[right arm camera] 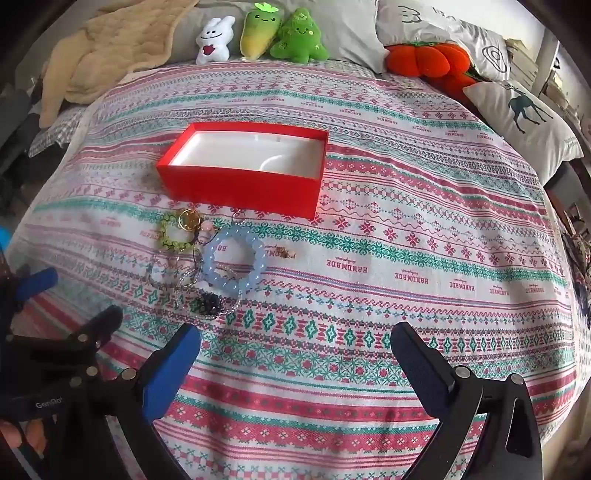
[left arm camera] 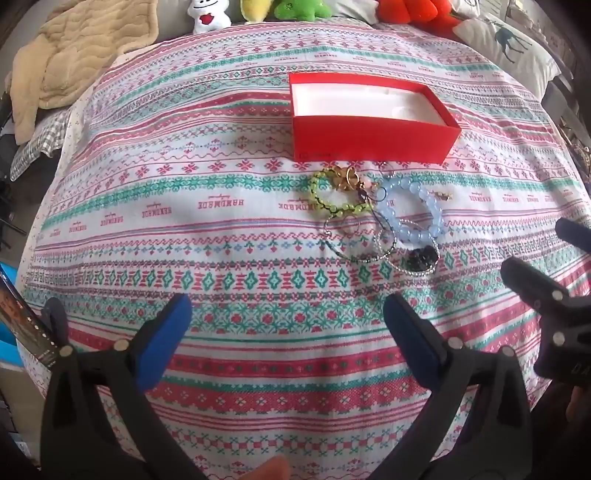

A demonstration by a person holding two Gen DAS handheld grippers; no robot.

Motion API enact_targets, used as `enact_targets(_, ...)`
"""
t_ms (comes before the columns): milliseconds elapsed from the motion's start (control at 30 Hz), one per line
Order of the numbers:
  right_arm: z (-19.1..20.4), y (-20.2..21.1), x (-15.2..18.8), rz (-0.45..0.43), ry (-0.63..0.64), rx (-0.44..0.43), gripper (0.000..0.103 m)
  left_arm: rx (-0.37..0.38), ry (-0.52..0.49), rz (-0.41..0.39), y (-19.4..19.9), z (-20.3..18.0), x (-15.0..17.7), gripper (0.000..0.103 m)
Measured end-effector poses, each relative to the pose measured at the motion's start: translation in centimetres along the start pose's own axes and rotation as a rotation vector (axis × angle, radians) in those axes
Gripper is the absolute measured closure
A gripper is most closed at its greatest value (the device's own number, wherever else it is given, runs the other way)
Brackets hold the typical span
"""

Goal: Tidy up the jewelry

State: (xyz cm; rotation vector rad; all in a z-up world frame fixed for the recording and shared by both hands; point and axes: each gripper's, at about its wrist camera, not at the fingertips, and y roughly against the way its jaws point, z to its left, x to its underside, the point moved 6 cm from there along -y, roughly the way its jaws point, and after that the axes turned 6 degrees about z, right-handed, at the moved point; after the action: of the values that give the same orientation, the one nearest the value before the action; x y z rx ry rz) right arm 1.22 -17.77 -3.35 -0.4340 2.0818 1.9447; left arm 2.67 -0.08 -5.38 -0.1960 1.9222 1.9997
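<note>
A red box [left arm camera: 373,142] with a white inside stands open on the patterned cloth; it also shows in the right wrist view [right arm camera: 240,192]. In front of it lies a pile of jewelry: a green bead bracelet [left arm camera: 325,195] [right arm camera: 171,234], a pale blue bead bracelet [left arm camera: 417,210] [right arm camera: 234,258], silver hoops [left arm camera: 369,243] [right arm camera: 173,277], a dark bead cluster [left arm camera: 421,256] [right arm camera: 207,304] and a small gold piece [left arm camera: 443,195] [right arm camera: 284,254]. My left gripper [left arm camera: 286,332] is open and empty, short of the pile. My right gripper [right arm camera: 295,354] is open and empty, to the right of the pile.
Plush toys [right arm camera: 258,33] line the far edge of the bed. A beige blanket [right arm camera: 110,48] lies at the back left. Pillows [right arm camera: 524,114] sit at the back right. The right gripper's body shows at the right of the left wrist view [left arm camera: 546,295].
</note>
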Motion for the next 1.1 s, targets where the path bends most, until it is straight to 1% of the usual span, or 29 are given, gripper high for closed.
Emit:
enact_targets(133,-0.26,0.14,-0.11,-0.013,-0.007,0.005,0.0,0.016,0.012,0.004,0.44,0.02,0.16,0.0)
enact_targets(233,0.36,-0.01,0.68,-0.024,0.004,0.015,0.0,0.034,0.014,-0.001,0.18,0.18,0.27,0.0)
enact_targets(367,-0.05,-0.38,0.29,0.007,0.003,-0.01,0.0,0.028,0.013,-0.002,0.17,0.22,0.4,0.0)
enact_targets(567,0.08,-0.36,0.65,-0.002,0.012,-0.006,0.0,0.026,-0.001,0.007,0.14,-0.3,0.23,0.0)
enact_targets(1100,0.33,-0.54,0.77,0.015,0.019,-0.013,0.0,0.028,-0.007,0.005,0.08,-0.63,0.3,0.0)
